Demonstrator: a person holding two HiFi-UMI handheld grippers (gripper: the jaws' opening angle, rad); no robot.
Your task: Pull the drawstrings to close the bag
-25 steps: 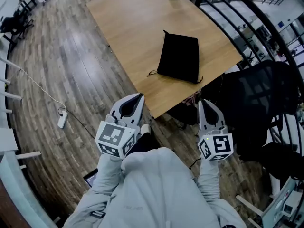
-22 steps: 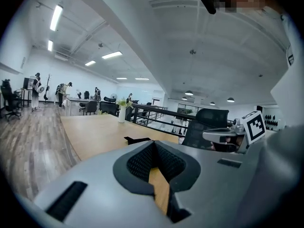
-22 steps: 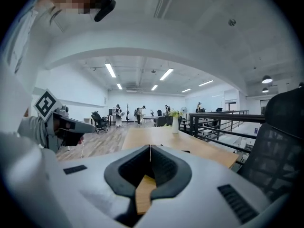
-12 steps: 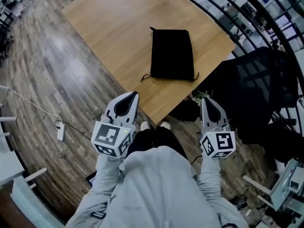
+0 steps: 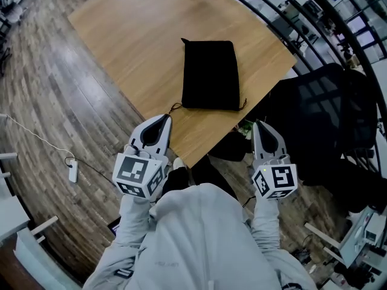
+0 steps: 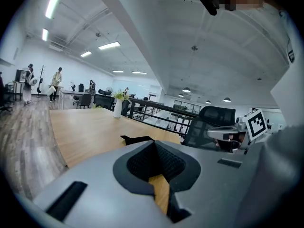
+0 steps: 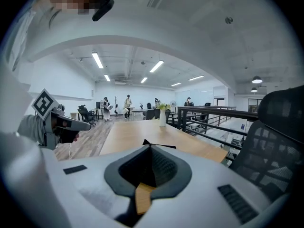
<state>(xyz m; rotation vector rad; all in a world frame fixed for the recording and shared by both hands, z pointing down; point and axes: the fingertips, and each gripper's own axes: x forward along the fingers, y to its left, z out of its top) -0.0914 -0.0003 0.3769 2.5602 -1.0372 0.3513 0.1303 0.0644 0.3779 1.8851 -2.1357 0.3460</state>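
A flat black drawstring bag (image 5: 210,74) lies on the wooden table (image 5: 133,41), its mouth toward me. One thin drawstring end (image 5: 175,107) sticks out at the near left corner, another (image 5: 243,104) at the near right. My left gripper (image 5: 162,118) is shut and empty, its tip over the table's near edge, just short of the left string. My right gripper (image 5: 257,125) is also shut and empty, off the table's corner, below the right string. In the left gripper view the bag (image 6: 137,139) shows as a dark sliver past the closed jaws, as does the bag (image 7: 159,145) in the right gripper view.
A black mesh office chair (image 5: 326,113) stands right of the table corner, close to my right gripper. A black railing (image 5: 290,17) runs behind the table. A white vase (image 7: 162,117) stands at the table's far end. A cable with a power strip (image 5: 72,173) lies on the wood floor.
The table and bag have drawn closer in the head view. Both grippers have come nearer the table's near edge and the bag's strings. Both stay shut.
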